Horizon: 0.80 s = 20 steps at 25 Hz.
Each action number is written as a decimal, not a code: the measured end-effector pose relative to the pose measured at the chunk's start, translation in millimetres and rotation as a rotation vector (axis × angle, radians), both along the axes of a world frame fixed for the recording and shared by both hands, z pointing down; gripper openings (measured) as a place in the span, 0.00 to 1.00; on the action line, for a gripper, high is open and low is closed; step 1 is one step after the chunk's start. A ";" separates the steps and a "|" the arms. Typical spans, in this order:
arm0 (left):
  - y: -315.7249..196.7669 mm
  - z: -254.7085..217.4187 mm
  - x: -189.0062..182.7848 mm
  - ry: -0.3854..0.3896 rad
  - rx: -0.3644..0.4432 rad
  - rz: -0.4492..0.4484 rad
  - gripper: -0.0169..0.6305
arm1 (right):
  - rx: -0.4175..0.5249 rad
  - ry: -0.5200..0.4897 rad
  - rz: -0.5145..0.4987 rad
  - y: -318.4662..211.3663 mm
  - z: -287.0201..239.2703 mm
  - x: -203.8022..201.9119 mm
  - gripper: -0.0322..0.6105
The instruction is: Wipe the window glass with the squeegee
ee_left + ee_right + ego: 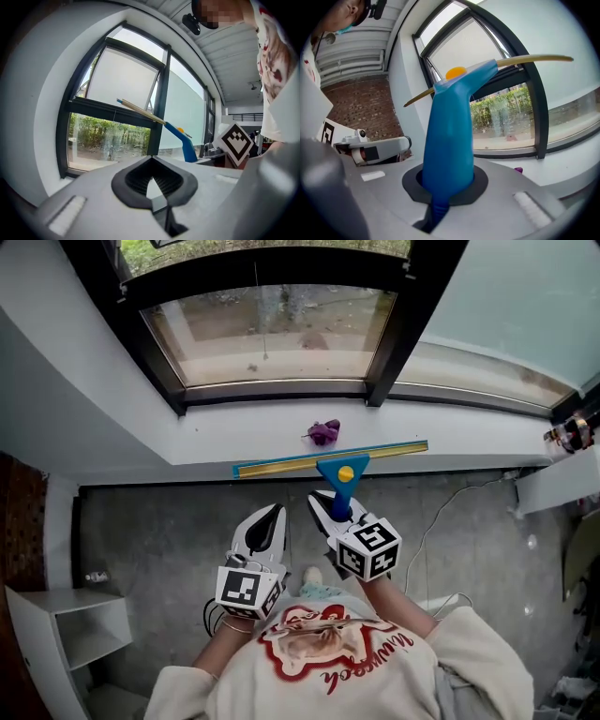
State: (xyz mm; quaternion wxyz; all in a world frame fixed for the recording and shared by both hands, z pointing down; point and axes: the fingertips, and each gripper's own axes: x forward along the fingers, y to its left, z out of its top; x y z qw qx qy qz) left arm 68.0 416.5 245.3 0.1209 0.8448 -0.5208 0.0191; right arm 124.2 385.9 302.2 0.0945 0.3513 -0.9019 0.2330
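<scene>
The right gripper point(336, 512) is clamped on the blue squeegee point(330, 457) handle; its blade hangs below the window glass point(272, 329), seemingly apart from it. The left gripper point(265, 529), also below, is closed and empty. All the wiping seems left.

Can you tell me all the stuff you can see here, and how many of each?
squeegee: one, blue handle with yellow blade, held in the right gripper.
purple scrap: one, purple, on the sill.
window: one, black frame, above the sill.
sill: one, white, under the window.
shelf: one, white, bottom left.
cable: one, white, on the grey floor.
left gripper: one, white, shut, empty.
right gripper: one, white, shut on the squeegee.
</scene>
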 end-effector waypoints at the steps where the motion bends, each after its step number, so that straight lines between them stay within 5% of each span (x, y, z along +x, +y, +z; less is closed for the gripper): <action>1: 1.7 -2.3 1.1 0.001 0.003 -0.005 0.03 | 0.005 0.002 0.002 3.7 -0.7 3.5 0.09; 20: 8.4 -19.1 -5.6 0.005 0.033 0.000 0.03 | 0.074 -0.016 0.029 15.0 -26.5 1.2 0.09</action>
